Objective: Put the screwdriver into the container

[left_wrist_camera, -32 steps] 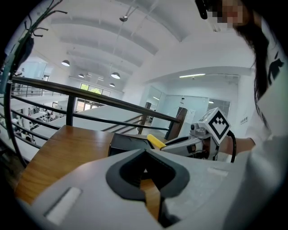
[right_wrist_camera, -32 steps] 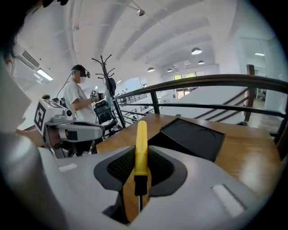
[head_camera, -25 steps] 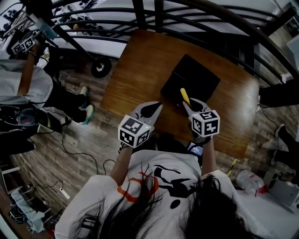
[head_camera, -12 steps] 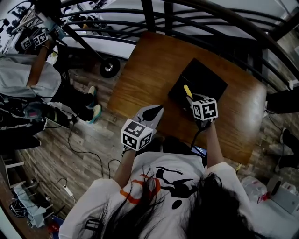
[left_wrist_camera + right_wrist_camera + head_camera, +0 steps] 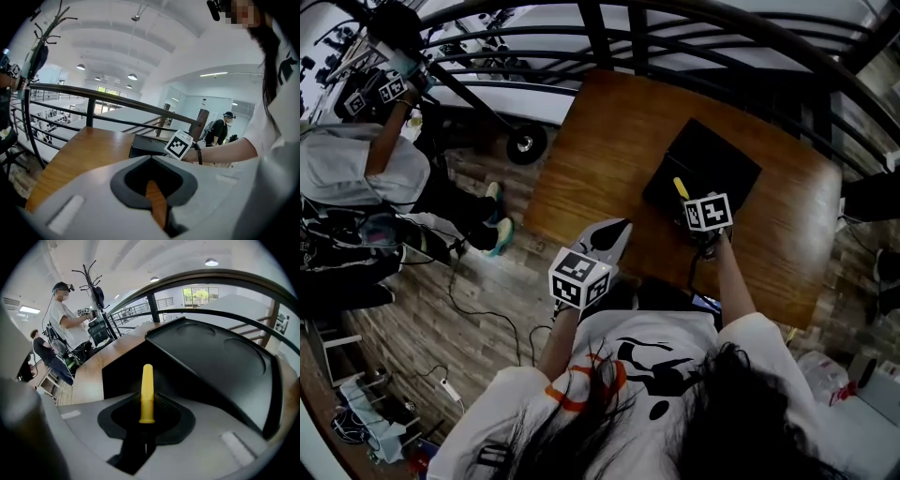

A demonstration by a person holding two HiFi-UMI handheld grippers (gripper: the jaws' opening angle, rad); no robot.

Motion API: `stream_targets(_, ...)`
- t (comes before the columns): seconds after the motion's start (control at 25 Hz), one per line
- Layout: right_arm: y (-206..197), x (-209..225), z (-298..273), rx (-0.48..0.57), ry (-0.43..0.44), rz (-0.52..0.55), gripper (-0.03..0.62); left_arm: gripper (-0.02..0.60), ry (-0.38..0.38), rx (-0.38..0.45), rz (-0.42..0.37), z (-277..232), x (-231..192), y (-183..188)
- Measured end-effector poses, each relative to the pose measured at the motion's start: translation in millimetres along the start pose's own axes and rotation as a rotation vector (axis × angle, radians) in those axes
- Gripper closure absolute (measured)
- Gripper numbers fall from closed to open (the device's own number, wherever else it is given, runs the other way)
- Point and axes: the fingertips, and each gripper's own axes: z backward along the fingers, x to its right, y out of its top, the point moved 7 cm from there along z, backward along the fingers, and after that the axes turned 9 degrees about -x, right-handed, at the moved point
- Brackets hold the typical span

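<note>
Screwdriver [image 5: 147, 392] clamped in right gripper [image 5: 146, 420] jaws, yellow handle over the near edge of the black container [image 5: 717, 155], right of centre in head view. Left gripper [image 5: 617, 228] jaws closed, empty, at the counter [image 5: 591, 141] edge.

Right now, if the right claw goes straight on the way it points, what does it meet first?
The black container: the screwdriver gripped in the right claw points at its dark near side. Nothing shows between them, though depth is unclear.
</note>
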Motion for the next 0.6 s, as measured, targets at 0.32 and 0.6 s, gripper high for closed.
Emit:
stream_targets(0.32,-6.6,0.5,-12.2,-0.018,-0.06,0.029,0.484,0.581,0.004,-0.011,0.008,0.3,-2.6,-3.3)
stream_targets(0.6,-6.3,2.2,-14.3,-0.007,-0.061,0.023,0.469,0.581,0.007,-0.013,0.019,3.4,-5.5,-5.5)
